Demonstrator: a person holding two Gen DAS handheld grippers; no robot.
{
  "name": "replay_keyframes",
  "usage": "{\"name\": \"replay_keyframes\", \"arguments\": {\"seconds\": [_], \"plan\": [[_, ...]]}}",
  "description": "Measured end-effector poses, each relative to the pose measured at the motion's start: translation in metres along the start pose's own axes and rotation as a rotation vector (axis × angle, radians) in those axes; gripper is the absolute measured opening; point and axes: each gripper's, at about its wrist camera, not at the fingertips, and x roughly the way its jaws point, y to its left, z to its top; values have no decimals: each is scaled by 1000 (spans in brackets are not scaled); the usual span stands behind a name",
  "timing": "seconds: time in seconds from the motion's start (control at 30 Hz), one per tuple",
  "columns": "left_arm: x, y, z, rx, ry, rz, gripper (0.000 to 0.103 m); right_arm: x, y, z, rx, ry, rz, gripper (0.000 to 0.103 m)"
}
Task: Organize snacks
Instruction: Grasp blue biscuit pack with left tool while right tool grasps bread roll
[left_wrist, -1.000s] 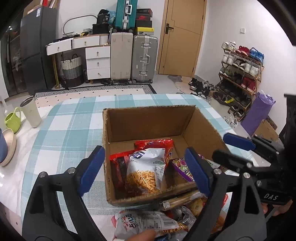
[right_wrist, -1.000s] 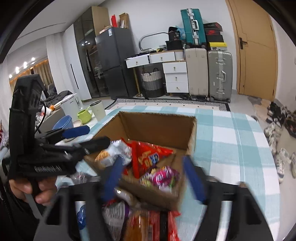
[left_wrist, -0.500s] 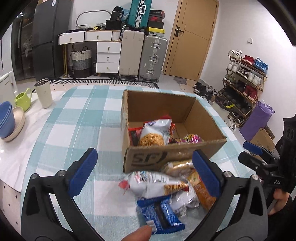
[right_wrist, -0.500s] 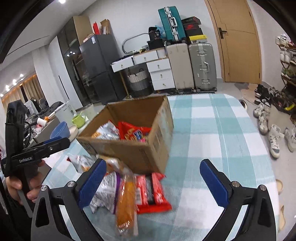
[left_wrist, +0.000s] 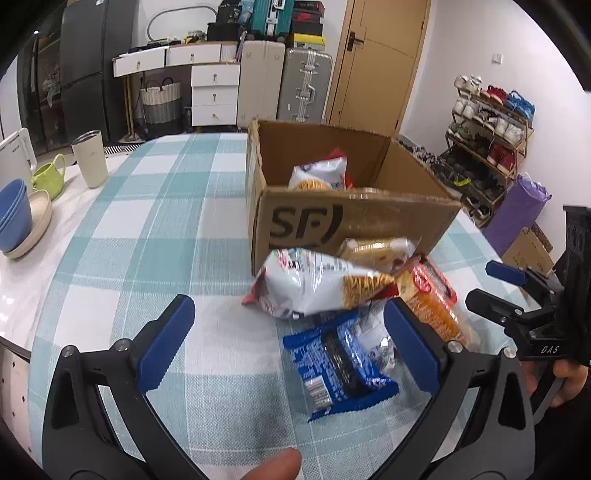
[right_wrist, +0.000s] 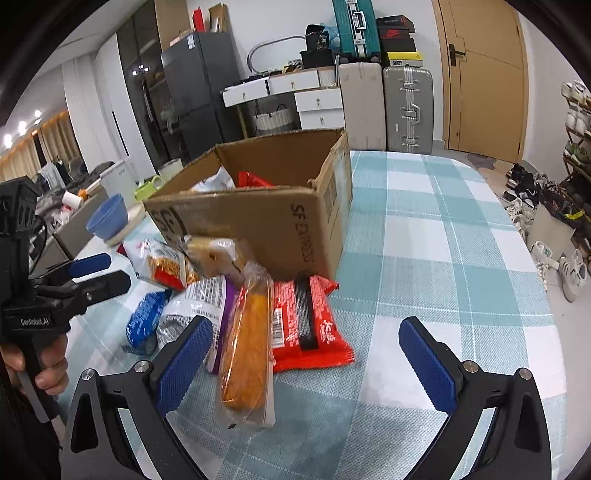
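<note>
Your left gripper (left_wrist: 288, 341) has its fingers spread empty over the blue packet (left_wrist: 338, 363), near the cardboard box (left_wrist: 347, 221). In the right view, your right gripper (right_wrist: 306, 360) gapes empty above the orange packet (right_wrist: 245, 354); overlapping, slippery wrappers could drag neighbours along.

Both grippers have pulled back from the box

The left gripper (left_wrist: 288, 343) and right gripper (right_wrist: 306, 354), jaws wide, were above the box (left_wrist: 354, 218) before; now they hang over the snacks (right_wrist: 247, 325) near the table (left_wrist: 147, 236) edge.
</note>
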Motion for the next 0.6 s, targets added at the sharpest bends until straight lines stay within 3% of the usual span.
{"name": "replay_keyframes", "arguments": {"seconds": [0.23, 0.27, 0.33, 0.5, 0.6], "plan": [[5, -1, -10, 6, 44, 22, 102, 2, 14, -3, -35, 1, 56, 101], [5, 1, -11, -2, 48, 19, 102, 1, 18, -3, -50, -3, 72, 99], [8, 3, -17, -26, 63, 13, 102, 4, 24, -2, -69, 10, 94, 83], [18, 7, -25, -63, 103, -9, 102, 15, 31, -3, -97, 45, 108, 63], [23, 10, -25, -93, 112, -27, 102, 19, 32, -5, -104, 53, 98, 61]]}}
